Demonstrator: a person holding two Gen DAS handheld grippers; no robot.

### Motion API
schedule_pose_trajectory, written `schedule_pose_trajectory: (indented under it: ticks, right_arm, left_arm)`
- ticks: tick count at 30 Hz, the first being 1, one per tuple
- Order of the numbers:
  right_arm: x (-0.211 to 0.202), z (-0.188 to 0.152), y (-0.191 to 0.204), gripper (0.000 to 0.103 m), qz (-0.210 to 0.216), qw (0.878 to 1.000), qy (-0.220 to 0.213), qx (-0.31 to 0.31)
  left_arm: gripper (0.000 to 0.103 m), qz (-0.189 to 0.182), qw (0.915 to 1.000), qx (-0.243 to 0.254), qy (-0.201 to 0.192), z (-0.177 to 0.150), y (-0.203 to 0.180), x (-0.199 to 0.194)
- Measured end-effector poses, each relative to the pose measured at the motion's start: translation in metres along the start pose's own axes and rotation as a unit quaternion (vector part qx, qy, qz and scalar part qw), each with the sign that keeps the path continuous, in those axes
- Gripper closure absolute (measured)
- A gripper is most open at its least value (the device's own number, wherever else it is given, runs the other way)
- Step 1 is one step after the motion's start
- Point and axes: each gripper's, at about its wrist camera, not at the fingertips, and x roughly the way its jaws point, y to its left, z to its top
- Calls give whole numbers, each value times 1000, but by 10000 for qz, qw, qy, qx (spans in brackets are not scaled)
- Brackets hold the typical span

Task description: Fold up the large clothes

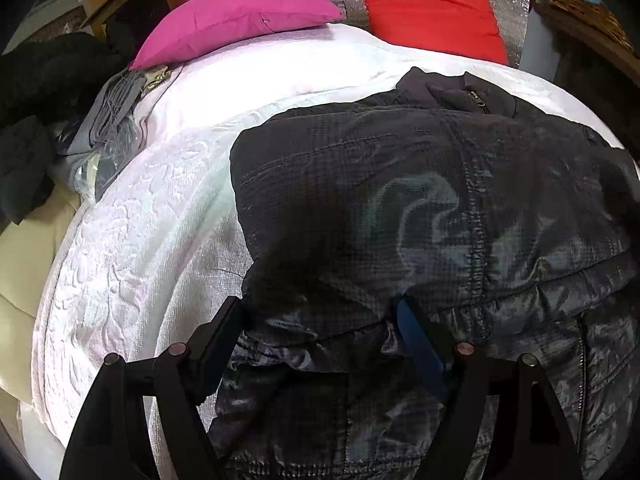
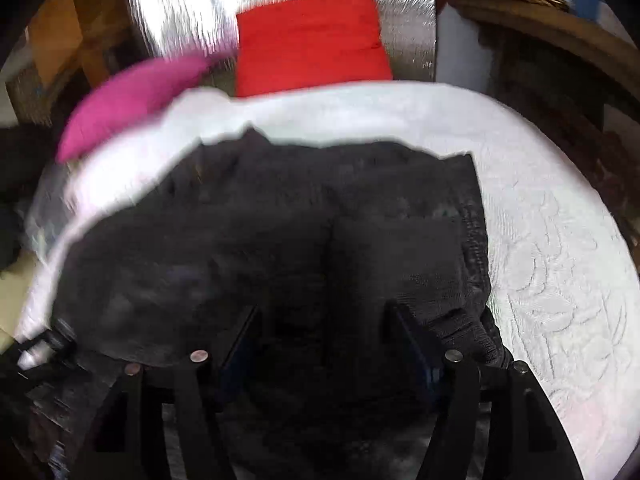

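Nearest us, our left gripper straddles a puffy fold of the dark jacket, jaws wide; whether it grips, we cannot tell. Our right gripper stands apart-jawed over it, apparently gripping nothing. The jacket lies mid-bedspread and could spring back open. Bare white edges leave room; the pink cushion and red cushion crowd the far edge

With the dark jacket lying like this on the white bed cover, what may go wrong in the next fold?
1. The jacket is puffy and shiny, so a fold may spring open or slide.
2. The left gripper straddles a thick bunched fold and may pinch several layers.
3. The right wrist view is blurred, so the right gripper may grab inaccurately.
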Motion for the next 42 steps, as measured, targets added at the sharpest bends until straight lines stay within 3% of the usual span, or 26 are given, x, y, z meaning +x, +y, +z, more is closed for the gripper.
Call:
schedule_pose_trajectory:
  ticks: [4, 8, 12, 18, 20, 23, 28, 30, 34, 38, 42]
  right_arm:
    - [-29, 4, 12, 32, 361, 9982, -452, -123]
    - [-15, -6, 34, 32, 731, 9966, -47, -367]
    - [19, -19, 50, 32, 467, 9950, 446, -767]
    - [5, -15, 48, 34, 510, 9963, 245, -645]
    - [-6, -8, 41, 34, 400, 9979, -30, -507]
    - [-18, 2, 20, 34, 14, 9994, -295, -161]
    - [16, 0, -22, 34, -168, 9986, 293, 415]
    - [18, 0, -16, 34, -279, 9991, 233, 205]
    - [3, 2, -9, 34, -341, 9992, 67, 182]
    - [-22, 3, 7, 34, 139, 9995, -296, 36]
    - [-14, -1, 23, 34, 636, 9980, -24, -45]
  left_arm:
    - [24, 32, 10000, 25, -19, 1, -4, 2]
    - [23, 117, 9999, 67, -32, -2, -7, 2]
    - [23, 182, 9998, 117, -51, -4, -10, 2]
    - [19, 312, 9992, 237, -56, -7, -15, 4]
    - [8, 368, 9990, 256, 13, -8, -17, 7]
    - [0, 198, 9982, 278, 495, -14, -20, 26]
    - [0, 226, 9983, 254, 483, -14, -22, 23]
    - [0, 180, 9981, 261, 521, -11, -22, 18]
    - [0, -58, 9994, 279, 179, -4, -10, -10]
    - [0, -684, 9972, -149, -244, 2, 11, -41]
    - [0, -654, 9958, -577, -266, 9, 22, -28]
